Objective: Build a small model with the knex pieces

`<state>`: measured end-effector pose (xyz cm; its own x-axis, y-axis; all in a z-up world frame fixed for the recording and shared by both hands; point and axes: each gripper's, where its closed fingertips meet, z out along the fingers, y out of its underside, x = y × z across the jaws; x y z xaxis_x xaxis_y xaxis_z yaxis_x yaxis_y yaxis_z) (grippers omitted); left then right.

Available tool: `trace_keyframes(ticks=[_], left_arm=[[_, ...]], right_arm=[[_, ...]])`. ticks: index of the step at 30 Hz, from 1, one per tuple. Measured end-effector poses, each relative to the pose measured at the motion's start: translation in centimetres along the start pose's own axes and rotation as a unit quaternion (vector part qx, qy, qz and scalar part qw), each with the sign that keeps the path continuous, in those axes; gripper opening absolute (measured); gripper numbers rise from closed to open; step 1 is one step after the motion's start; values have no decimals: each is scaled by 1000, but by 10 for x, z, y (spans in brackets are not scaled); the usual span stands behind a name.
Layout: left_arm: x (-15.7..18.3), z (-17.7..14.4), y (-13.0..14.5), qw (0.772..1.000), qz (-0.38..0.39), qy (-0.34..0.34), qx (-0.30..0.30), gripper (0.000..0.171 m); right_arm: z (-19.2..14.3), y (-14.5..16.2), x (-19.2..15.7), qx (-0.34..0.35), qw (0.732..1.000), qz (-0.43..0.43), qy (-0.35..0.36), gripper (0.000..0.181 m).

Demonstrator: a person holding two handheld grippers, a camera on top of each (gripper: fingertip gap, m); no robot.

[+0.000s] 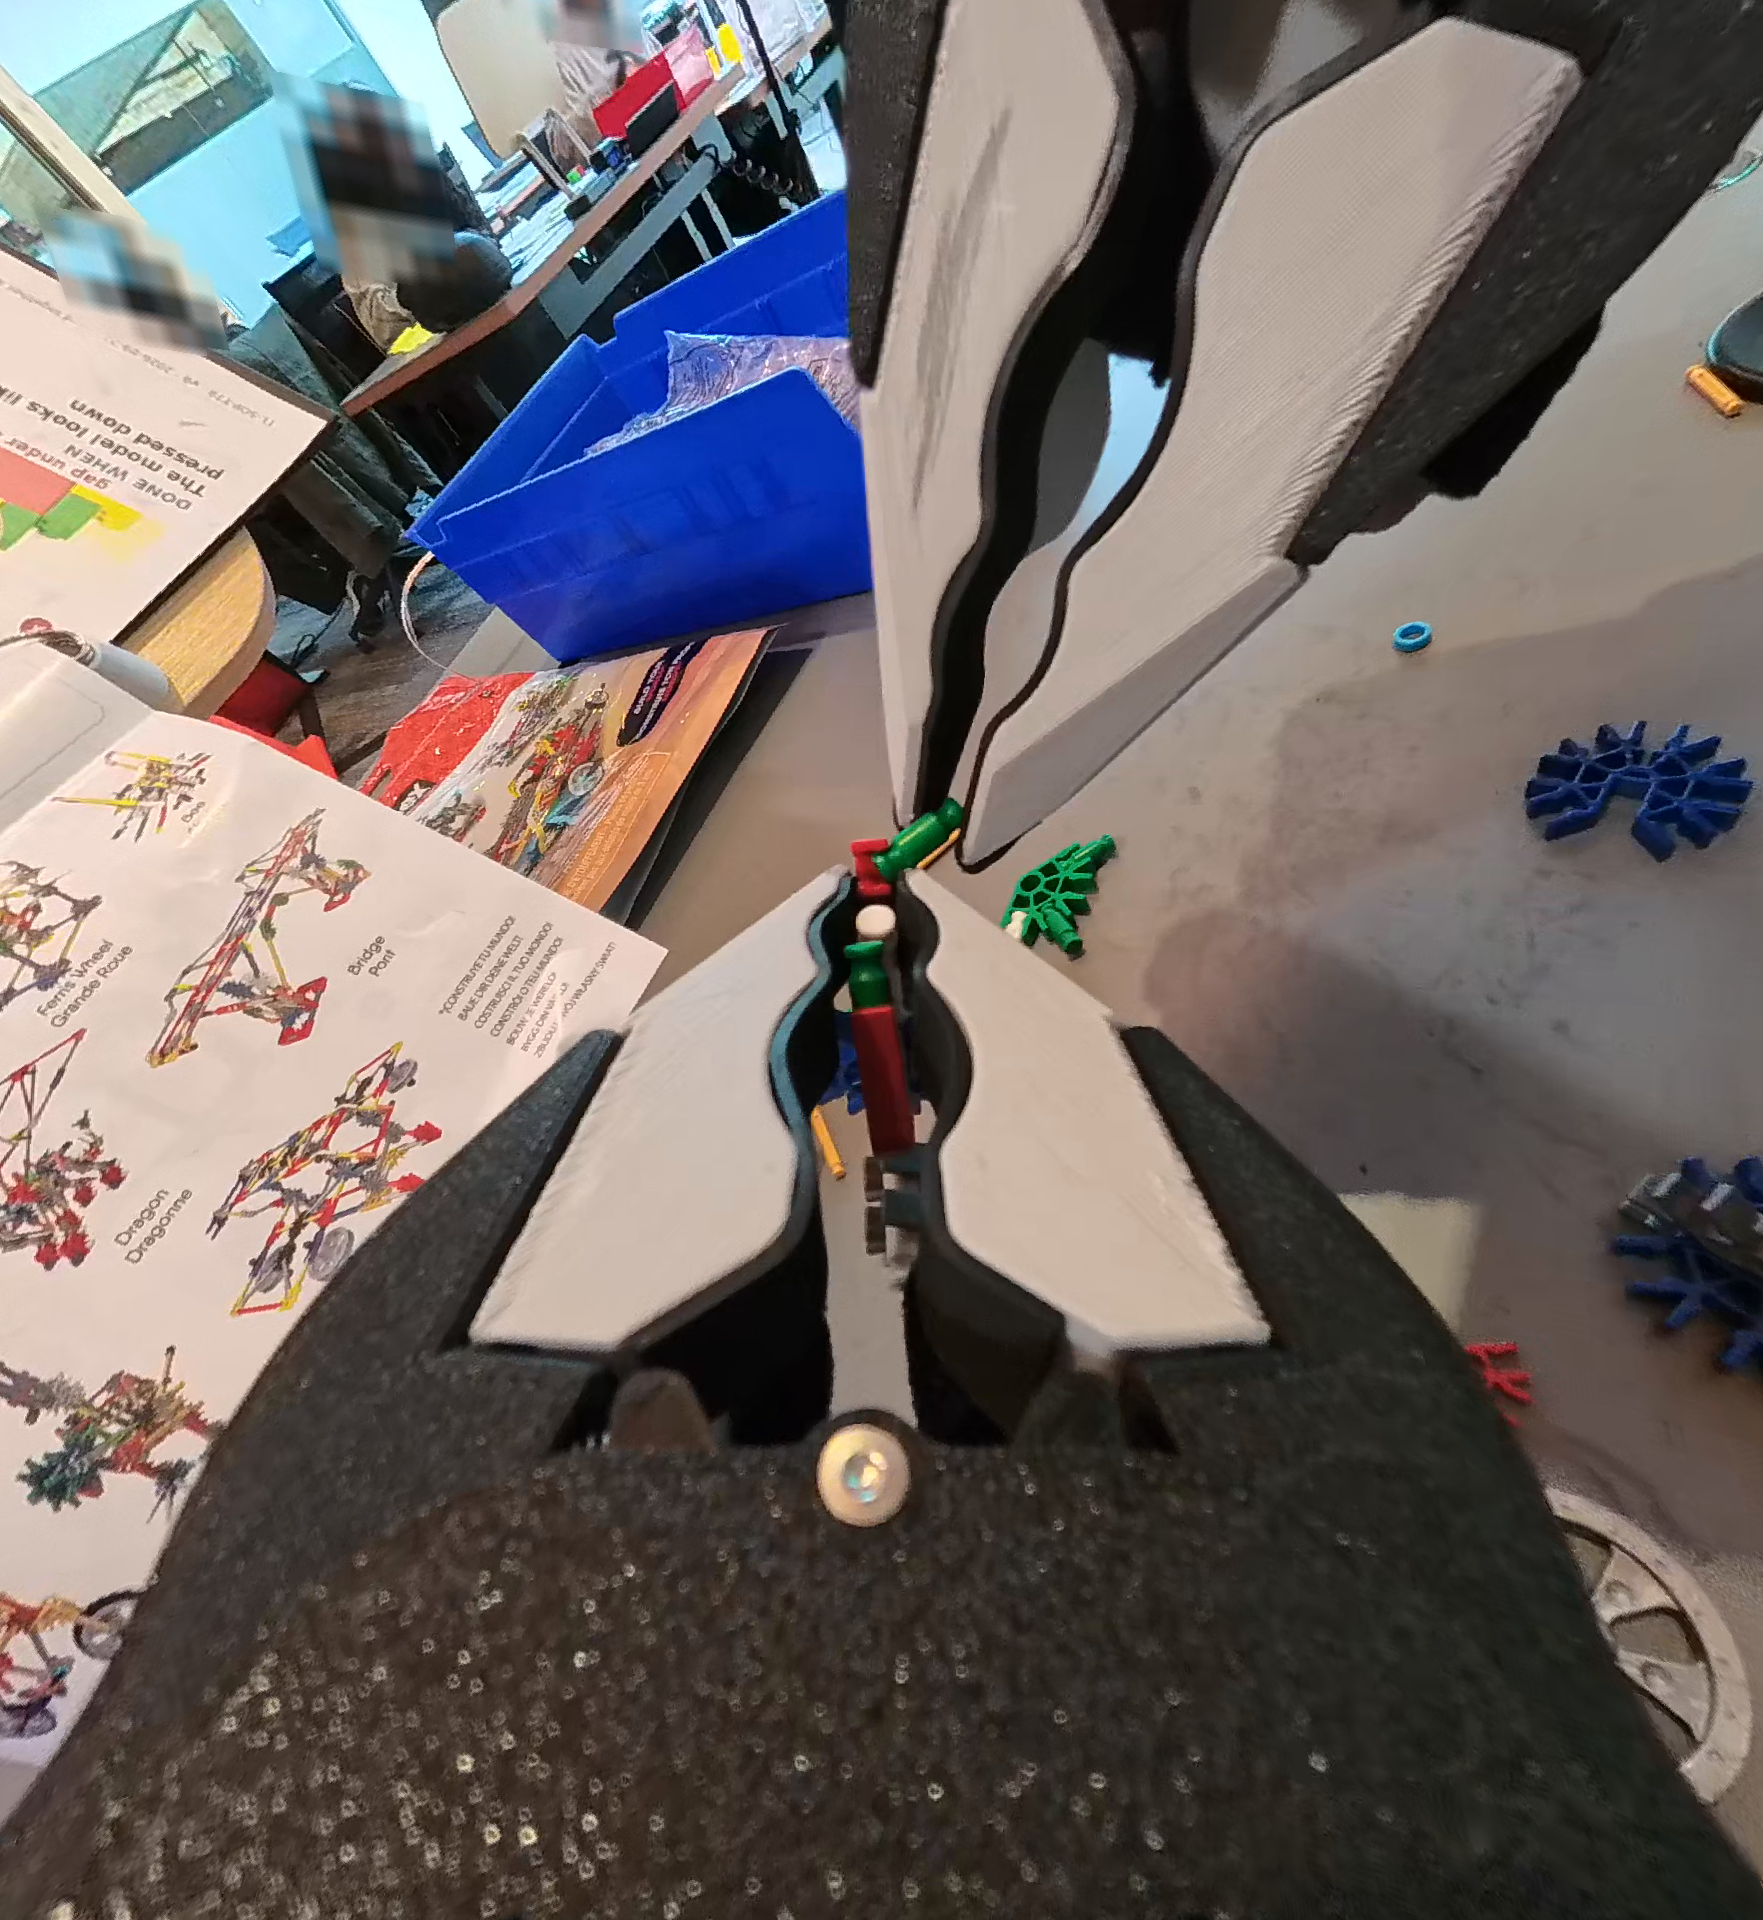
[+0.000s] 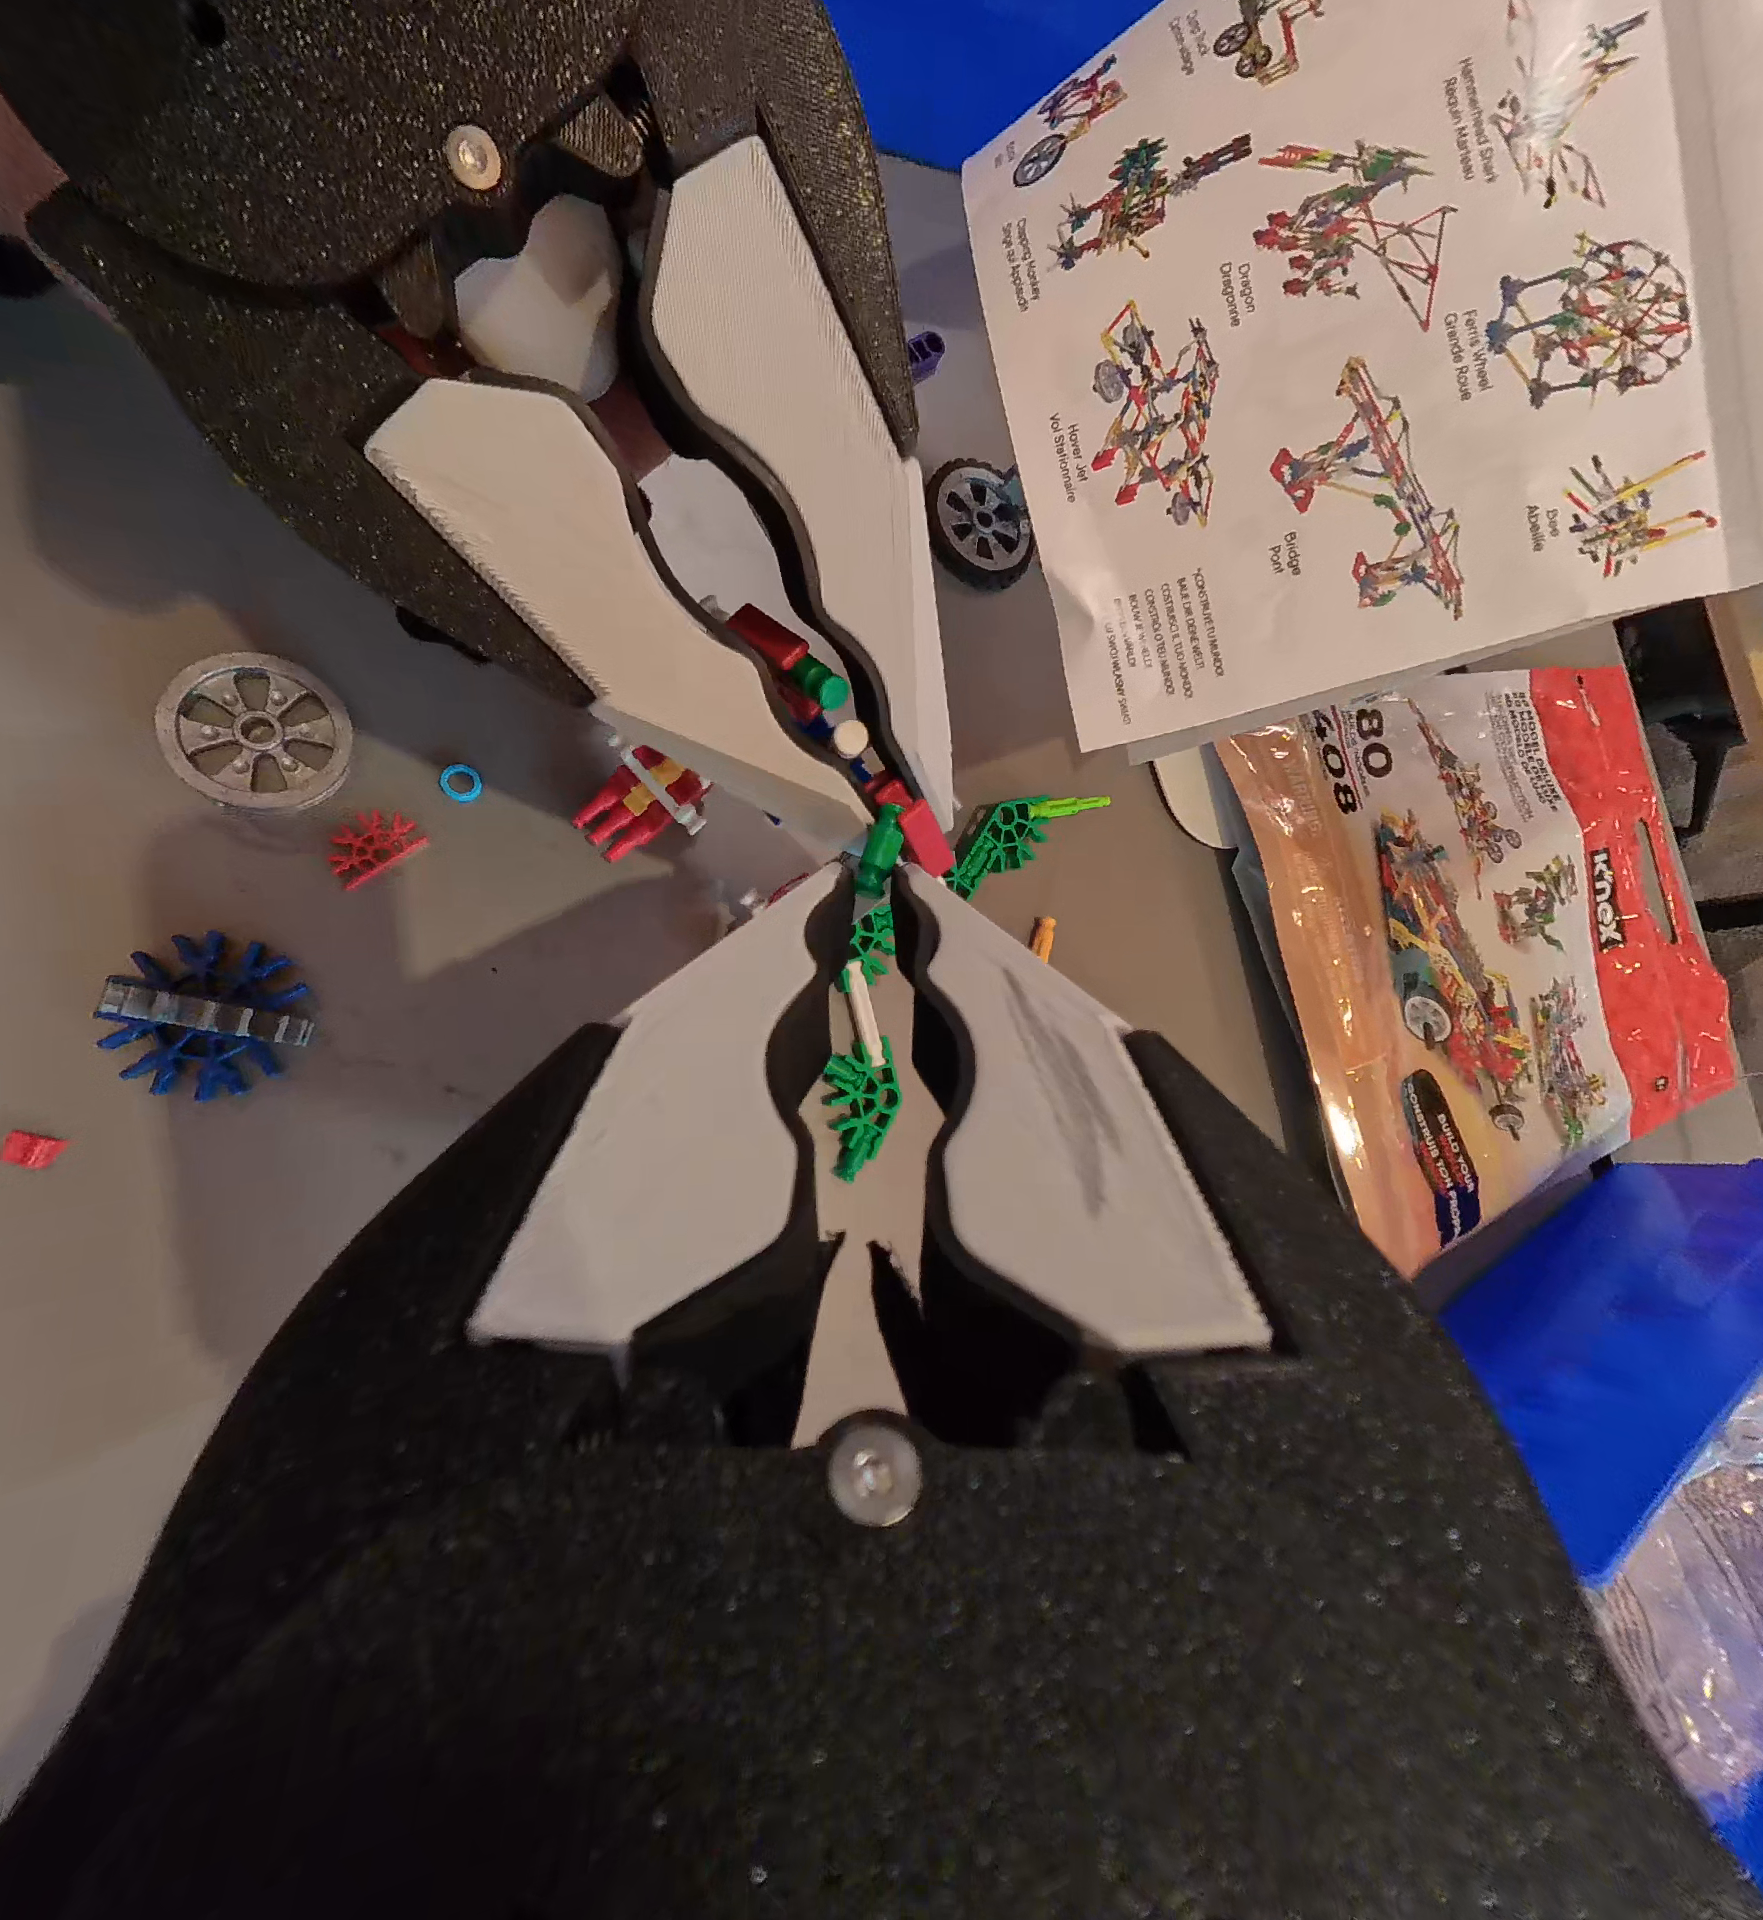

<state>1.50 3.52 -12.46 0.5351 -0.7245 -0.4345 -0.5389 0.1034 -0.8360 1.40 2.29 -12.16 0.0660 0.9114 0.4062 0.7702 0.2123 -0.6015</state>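
Observation:
My left gripper (image 1: 877,883) is shut on a small red connector (image 1: 869,864). Behind it, between the fingers, show a red rod (image 1: 877,1070), a green rod end and a white rod end. My right gripper (image 2: 872,881) is shut on a short green rod (image 2: 879,847). The rod's free end touches the red connector (image 2: 921,831). In the left wrist view the right gripper (image 1: 944,831) comes down from above with the green rod (image 1: 918,831). In the right wrist view the left gripper (image 2: 898,805) comes in from the upper left. Both are just above the grey table (image 1: 1376,987).
A green fan connector (image 1: 1059,894) lies just past the tips. Blue snowflake connectors (image 1: 1641,784), a silver wheel hub (image 2: 253,732), a tyre (image 2: 986,520), red pieces (image 2: 638,800) and a blue ring (image 2: 458,781) are scattered about. A blue bin (image 1: 648,499), a model sheet (image 2: 1376,343) and a toy bag (image 2: 1479,935) lie at the sides. The grippers are tip to tip, or close to it. The silver wheel hub (image 2: 253,732) is about 15 centimetres from both grippers' fingertips.

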Motion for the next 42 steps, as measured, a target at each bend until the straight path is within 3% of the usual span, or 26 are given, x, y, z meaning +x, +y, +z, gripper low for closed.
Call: trace_keyframes(ticks=[13,26,42], left_arm=[[5,-4,-5,999,-17,30,21,11],[1,-11,-8,999,-3,21,33,12],[8,-20,-19,993,-46,74,79,6]], right_arm=[[-5,-7,-5,113,991,68,-30,5],[-2,-9,-3,142,983,109,-33,5],[-12,-15,-6,207,973,87,-57,5]])
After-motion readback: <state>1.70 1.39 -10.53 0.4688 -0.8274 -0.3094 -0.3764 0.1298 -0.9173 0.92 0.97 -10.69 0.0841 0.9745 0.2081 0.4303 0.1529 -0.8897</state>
